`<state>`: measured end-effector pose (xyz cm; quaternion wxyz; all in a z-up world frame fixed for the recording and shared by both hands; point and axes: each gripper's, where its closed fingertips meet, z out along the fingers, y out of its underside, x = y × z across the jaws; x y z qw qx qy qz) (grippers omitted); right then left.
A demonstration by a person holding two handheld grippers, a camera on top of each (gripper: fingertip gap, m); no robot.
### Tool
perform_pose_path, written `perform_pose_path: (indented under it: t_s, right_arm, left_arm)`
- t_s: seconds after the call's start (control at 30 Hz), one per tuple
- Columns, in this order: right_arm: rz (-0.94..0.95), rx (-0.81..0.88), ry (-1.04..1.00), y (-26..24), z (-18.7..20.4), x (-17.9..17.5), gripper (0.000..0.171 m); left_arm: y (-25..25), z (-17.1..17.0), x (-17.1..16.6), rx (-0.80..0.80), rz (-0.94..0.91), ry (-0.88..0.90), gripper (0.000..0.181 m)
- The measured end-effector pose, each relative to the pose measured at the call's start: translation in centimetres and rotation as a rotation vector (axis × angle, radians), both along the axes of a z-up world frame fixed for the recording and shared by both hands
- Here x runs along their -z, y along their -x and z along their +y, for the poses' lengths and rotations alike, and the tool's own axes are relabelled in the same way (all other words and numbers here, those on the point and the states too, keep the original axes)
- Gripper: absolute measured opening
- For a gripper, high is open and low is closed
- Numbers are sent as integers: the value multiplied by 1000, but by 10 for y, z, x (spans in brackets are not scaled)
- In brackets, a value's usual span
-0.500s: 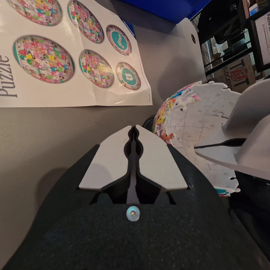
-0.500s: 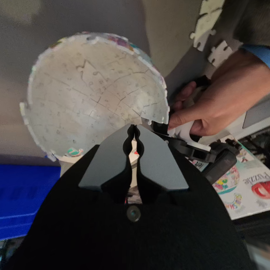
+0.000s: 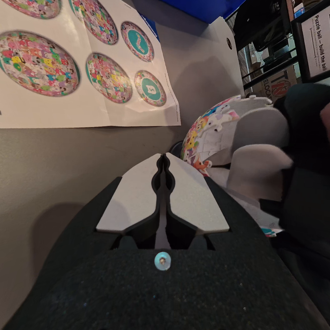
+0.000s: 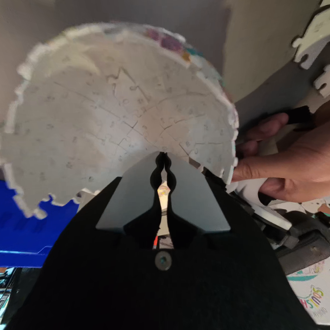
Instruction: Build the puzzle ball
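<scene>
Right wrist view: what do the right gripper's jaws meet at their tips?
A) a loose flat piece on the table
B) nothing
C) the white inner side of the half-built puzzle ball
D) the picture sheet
C: the right gripper has its jaws closed at the edge of the half-built puzzle ball, whose white numbered inside faces the camera.

Grey table [image 3: 53, 169], printed puzzle sheet [image 3: 125, 116] flat on it

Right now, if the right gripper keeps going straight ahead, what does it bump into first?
The right gripper, shut, would probably meet the white inside of the half-built puzzle ball almost at once; its tips look nearly touching.
</scene>
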<state>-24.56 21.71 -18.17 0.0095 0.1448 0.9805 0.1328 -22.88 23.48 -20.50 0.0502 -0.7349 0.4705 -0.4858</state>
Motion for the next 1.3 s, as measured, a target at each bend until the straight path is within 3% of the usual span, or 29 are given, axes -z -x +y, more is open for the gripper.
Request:
perform_pose_path:
  t_s: [0.13, 0.43, 0.67, 1.1, 1.3]
  right_arm:
    - [5, 10, -37, -1, 6, 10, 0]
    - [12, 63, -8, 3, -12, -11, 0]
    - [21, 64, -112, 3, 6, 8, 0]
    - [112, 232, -4, 6, -5, -24, 0]
    - [147, 219, -14, 9, -5, -8, 0]
  left_arm:
    - [-1, -1, 0, 2, 1, -4, 0]
    - [2, 5, 1, -24, 11, -17, 0]
    - [7, 8, 1, -35, 21, -26, 0]
    - [27, -2, -7, 11, 26, 28, 0]
    - [39, -13, -7, 54, 58, 58, 0]
